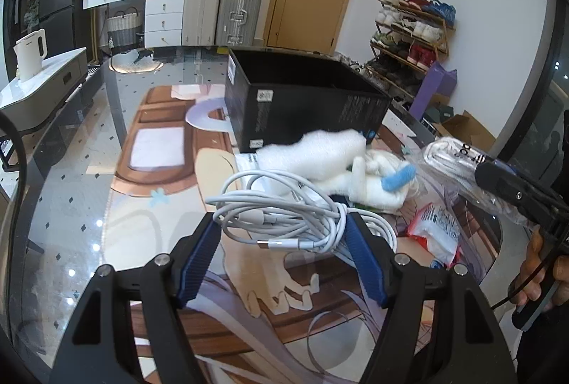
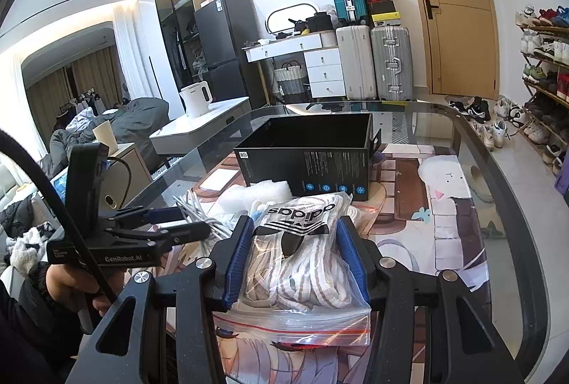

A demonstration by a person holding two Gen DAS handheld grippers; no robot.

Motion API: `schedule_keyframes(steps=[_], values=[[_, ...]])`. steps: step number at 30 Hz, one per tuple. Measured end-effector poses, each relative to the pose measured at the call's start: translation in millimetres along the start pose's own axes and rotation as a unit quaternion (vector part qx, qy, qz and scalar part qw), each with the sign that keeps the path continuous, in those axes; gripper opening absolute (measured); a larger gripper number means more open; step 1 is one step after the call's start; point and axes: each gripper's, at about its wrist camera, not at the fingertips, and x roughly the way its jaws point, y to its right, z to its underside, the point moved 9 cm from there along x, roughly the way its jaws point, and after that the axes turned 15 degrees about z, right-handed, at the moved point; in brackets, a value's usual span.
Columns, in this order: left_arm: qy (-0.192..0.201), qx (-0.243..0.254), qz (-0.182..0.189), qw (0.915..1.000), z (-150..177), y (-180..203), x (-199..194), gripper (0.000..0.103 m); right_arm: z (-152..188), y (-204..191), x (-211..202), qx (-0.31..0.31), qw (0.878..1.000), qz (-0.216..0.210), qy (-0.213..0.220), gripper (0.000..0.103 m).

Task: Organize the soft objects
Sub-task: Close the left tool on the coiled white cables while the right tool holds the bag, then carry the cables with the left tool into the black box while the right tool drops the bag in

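Observation:
My left gripper (image 1: 281,231) has its blue pads on both sides of a tangled white cable bundle (image 1: 284,209) and grips it above the printed mat. My right gripper (image 2: 295,241) is shut on a clear zip bag of striped laces (image 2: 302,259) with an Adidas logo; the bag also shows in the left wrist view (image 1: 458,160). An open black box (image 1: 302,99) stands behind on the table, also in the right wrist view (image 2: 313,149). A white foam piece (image 1: 320,149) and a white plush with a blue part (image 1: 377,181) lie in front of the box.
A red and white packet (image 1: 437,227) lies on the mat to the right. The glass table edge (image 2: 508,206) curves along the right. A side table with a white kettle (image 1: 32,53) stands to the left. Suitcases (image 2: 373,64) and a shoe rack (image 1: 409,32) line the walls.

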Motion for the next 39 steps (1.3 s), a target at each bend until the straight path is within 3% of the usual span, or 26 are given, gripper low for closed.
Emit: schedule_keyframes(steps=[23, 39], values=[[0.05, 0.018, -0.008, 0.9986, -59, 0, -20, 0.071, -45, -3, 6, -0.007, 1.0, 0.003, 0.026, 0.049], [0.058, 0.039, -0.022, 0.9973, -92, 0, -9, 0.071, -69, -9, 17, -0.02, 0.999, 0.003, 0.028, 0.049]])
